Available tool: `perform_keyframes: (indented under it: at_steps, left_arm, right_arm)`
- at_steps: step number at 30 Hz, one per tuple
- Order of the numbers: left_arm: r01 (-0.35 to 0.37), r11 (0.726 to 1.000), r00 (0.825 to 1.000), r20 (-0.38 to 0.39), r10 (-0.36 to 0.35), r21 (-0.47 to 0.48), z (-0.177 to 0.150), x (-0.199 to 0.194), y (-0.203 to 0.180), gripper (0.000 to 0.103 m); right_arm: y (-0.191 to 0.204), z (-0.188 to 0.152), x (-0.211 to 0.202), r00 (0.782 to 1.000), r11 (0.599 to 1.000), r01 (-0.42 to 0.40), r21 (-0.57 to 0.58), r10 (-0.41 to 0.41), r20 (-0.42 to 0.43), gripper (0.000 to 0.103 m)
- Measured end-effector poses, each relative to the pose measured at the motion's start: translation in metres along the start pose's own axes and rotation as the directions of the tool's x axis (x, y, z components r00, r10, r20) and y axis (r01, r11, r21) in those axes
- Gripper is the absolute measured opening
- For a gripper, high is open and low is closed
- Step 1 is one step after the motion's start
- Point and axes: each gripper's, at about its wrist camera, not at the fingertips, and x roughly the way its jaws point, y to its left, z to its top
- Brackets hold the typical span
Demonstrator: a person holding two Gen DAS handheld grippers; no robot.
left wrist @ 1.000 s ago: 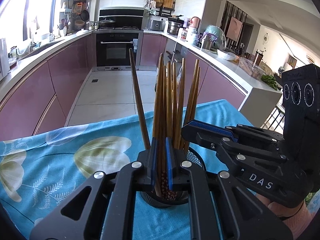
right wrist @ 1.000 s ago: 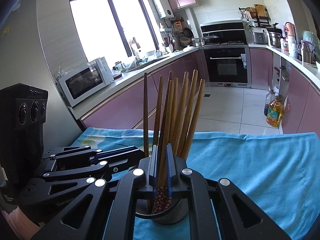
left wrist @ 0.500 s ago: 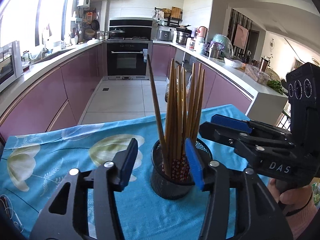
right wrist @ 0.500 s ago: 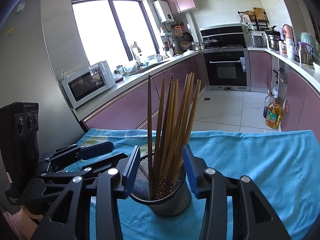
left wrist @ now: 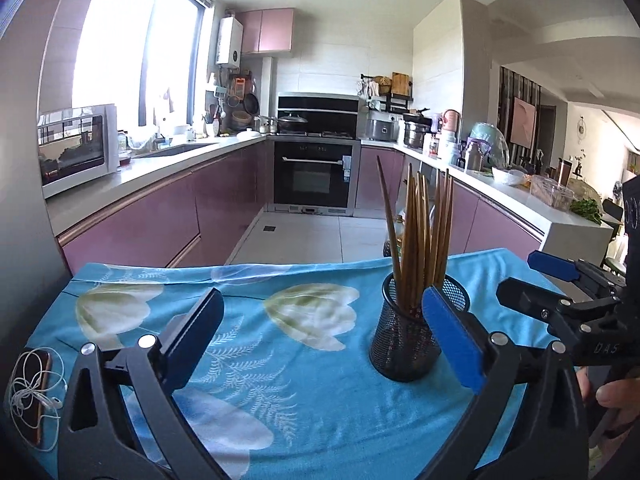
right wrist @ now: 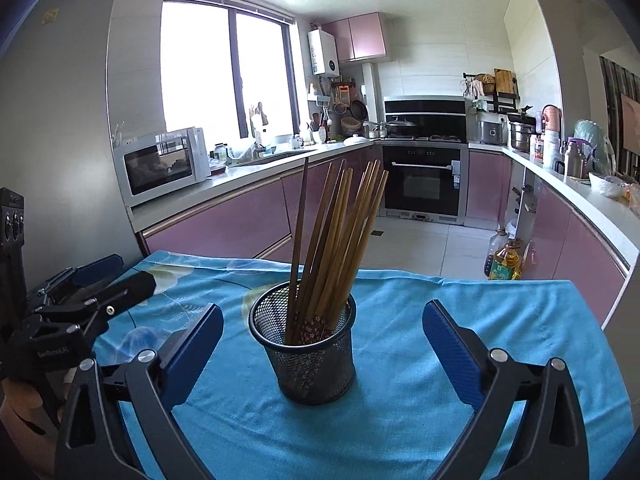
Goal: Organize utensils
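Note:
A black mesh holder (left wrist: 404,340) (right wrist: 310,356) stands upright on a blue flowered tablecloth (left wrist: 280,344) (right wrist: 440,360). Several wooden chopsticks (left wrist: 420,240) (right wrist: 336,240) stand in it, tips up and fanned. My left gripper (left wrist: 320,344) is open and empty, with the holder just behind its right pad. My right gripper (right wrist: 322,356) is open and empty, with the holder between its wide-apart pads and a little beyond them. Each gripper also shows in the other's view: the right one (left wrist: 560,292), the left one (right wrist: 92,284).
A phone with white earphones (left wrist: 34,396) lies at the table's near left corner. Beyond the table are a tiled floor, pink cabinets, an oven (right wrist: 424,188) and a microwave (right wrist: 160,166). Oil bottles (right wrist: 506,262) stand on the floor at right.
Both grippers were shut on the chopsticks above the holder. They have opened wide and drawn back, leaving the chopsticks standing in the holder.

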Motion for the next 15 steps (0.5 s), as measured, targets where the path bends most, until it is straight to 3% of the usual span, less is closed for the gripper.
perform_keyframes:
  at_steps: [6,15]
  left_arm:
    - [-0.053,0.998,0.996,0.073,0.054,-0.022,-0.012,-0.030,0.010,0.098]
    - [-0.080,0.996,0.992,0.097,0.084,-0.048,-0.027,-0.044,0.020,0.098]
  right_arm:
    - [0.011,-0.017,-0.011,0.997,0.998,0.060,-0.014,-0.059,0.054,0.096]
    - [0.024,-0.028,-0.035,0.979,0.993,0.110,-0.042,-0.101,0.175,0.096]
